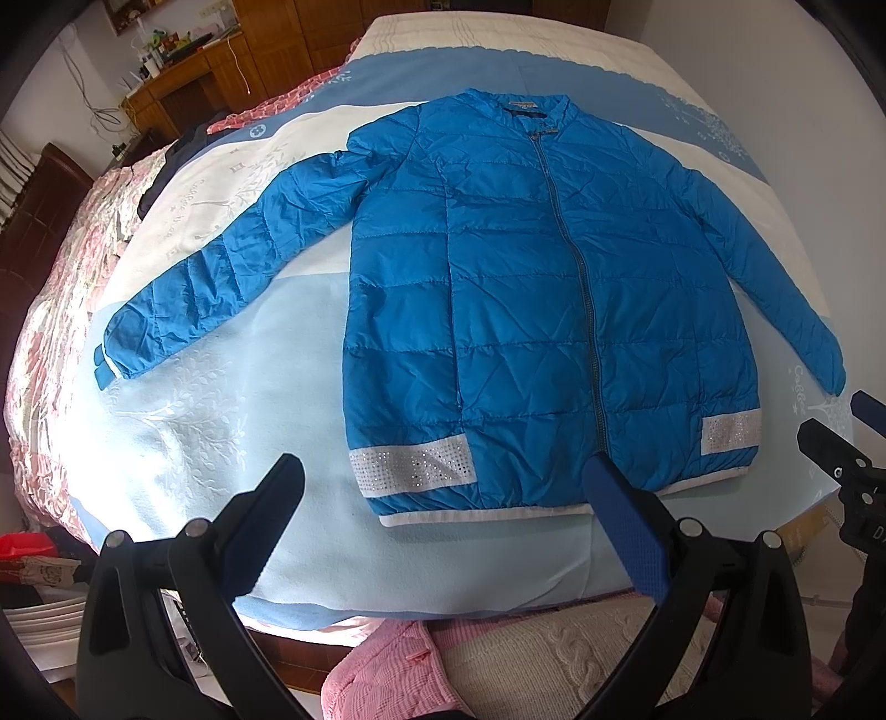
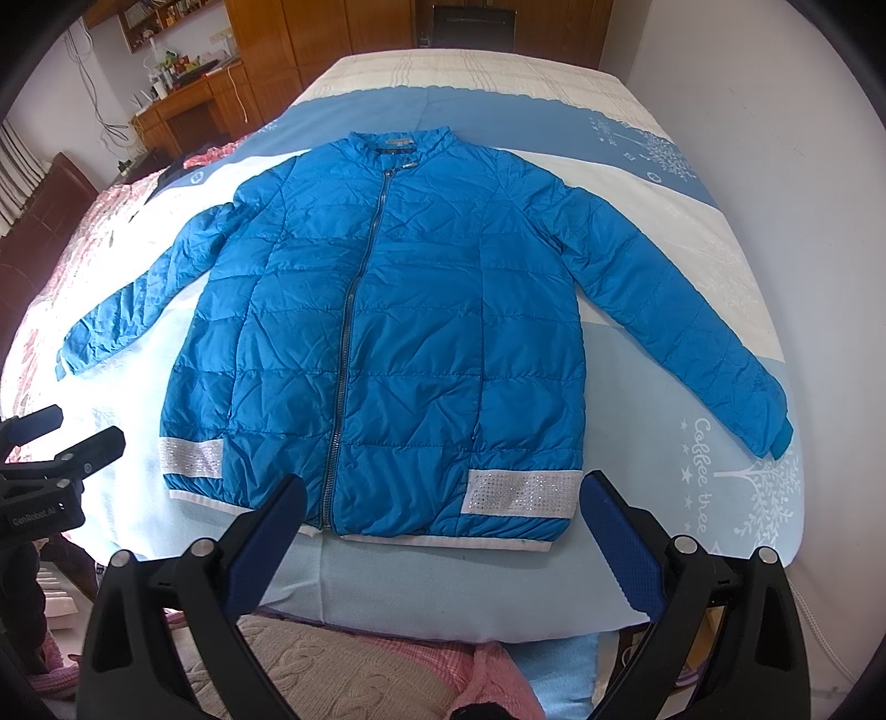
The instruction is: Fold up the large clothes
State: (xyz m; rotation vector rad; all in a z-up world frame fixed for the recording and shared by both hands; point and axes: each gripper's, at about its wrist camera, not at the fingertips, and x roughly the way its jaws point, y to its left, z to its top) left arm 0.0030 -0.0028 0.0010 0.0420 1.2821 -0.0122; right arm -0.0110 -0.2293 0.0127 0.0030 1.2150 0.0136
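Premises: a home bedroom. A wide bed fills both views, covered by a blue and white blanket printed with trees and lettering. A wooden desk holding small clutter and tall wooden wardrobes stand along the far wall. Cables hang down the wall.

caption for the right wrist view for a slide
Open right gripper poised at the hem of a zipped blue puffer jacket spread flat on a bed, sleeves out.

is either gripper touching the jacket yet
Apart. The right wrist view shows bare blanket between the open right gripper and the jacket hem; left gripper likewise.
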